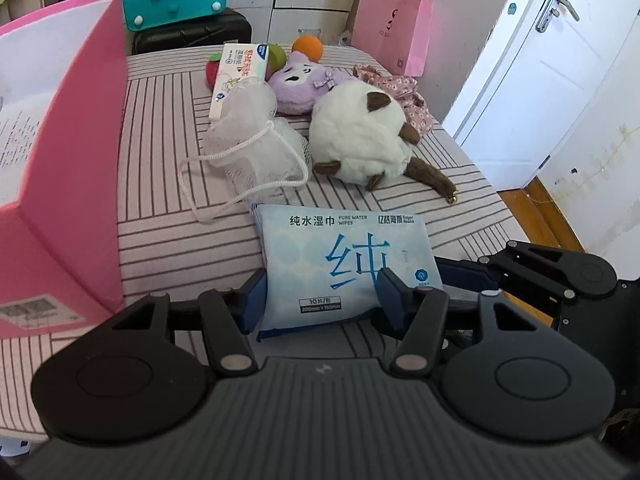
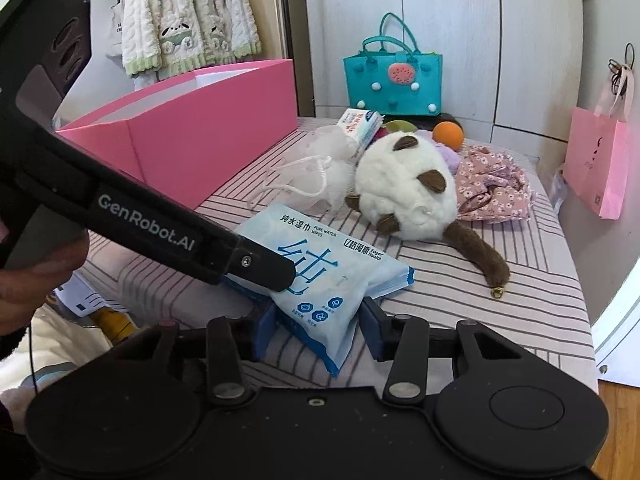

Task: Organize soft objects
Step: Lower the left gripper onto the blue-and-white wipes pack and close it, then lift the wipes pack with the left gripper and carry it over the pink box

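A: Left wrist view. My left claw has its blue pads on both long sides of the wipes pack, jaws partly closed and pressing on it. The pack lies at the near edge of the striped bed.

B: And the right claw?

A: Right wrist view. Its jaws stand about as far apart, pinching the pack's near corner, which bulges between the pads. So I hold the pack from two sides.

B: Open room?

A: To the left, the pink box stands on the bed with its top open; bare striped sheet lies between it and the pack. Just beyond the pack: a white mesh pouch with a cord, and a white plush with a brown tail. Farther back, a purple plush, a tissue pack, an orange ball and floral cloth. The bed's right edge drops beside a white door.
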A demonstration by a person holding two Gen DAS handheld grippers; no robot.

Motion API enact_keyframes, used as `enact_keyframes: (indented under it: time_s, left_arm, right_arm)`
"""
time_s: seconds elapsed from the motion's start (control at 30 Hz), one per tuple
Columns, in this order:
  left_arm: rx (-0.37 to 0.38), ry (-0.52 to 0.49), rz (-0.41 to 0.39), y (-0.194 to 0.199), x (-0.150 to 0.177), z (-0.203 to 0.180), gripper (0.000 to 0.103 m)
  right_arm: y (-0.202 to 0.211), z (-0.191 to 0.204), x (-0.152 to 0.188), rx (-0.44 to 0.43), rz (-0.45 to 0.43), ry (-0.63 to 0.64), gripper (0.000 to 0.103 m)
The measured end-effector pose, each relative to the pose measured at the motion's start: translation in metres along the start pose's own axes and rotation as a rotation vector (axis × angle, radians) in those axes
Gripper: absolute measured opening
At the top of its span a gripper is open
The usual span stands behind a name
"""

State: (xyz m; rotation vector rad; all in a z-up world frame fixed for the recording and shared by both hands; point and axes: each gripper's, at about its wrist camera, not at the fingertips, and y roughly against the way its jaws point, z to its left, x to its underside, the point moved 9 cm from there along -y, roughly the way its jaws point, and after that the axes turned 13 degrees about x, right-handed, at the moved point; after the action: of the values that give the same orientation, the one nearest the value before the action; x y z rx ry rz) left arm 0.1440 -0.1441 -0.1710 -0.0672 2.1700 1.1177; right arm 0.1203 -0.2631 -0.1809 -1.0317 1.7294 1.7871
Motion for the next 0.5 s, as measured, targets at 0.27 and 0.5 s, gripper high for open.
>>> enact_keyframes:
  time_s: [0.27,0.5]
  left_arm:
    - [0.011,-0.007,0.037,0.024,0.004,-0.004,0.057]
    - [0.041,-0.027,0.019,0.052,0.002,-0.009,0.057]
  right_arm:
    - [0.018,0.014,-0.008,-0.029,0.029,0.033,0.051]
    - [0.039,0.028,-0.022,-0.024,0.003,0.092,0.051]
